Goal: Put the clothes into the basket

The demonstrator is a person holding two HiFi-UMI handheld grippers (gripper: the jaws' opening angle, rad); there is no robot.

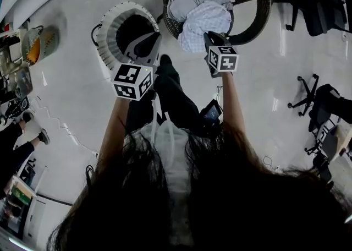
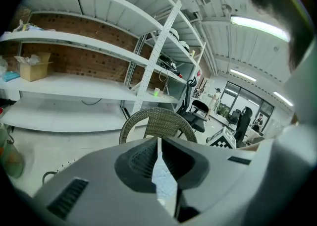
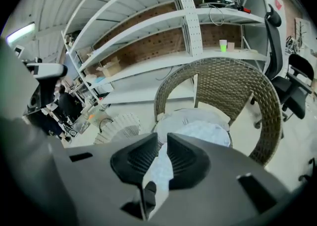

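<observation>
Crumpled checked cloth [image 1: 204, 21] on round wicker chair [image 1: 258, 7], left gripper [image 2: 158, 145] and right gripper [image 3: 163, 143] clamped on it, ribbed basket [image 1: 110, 32] beside.

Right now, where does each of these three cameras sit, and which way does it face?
Head view: on the person's head, looking steeply down at the wicker chair, the clothes on it and the white basket; hair, forearms, left tool and right tool show.
Left gripper view: on the left tool, jaws shut on pale checked cloth, facing the chair's back and shelves.
Right gripper view: on the right tool, jaws shut on pale cloth, facing chair, clothes and basket.
Shared: all three show the chair.
</observation>
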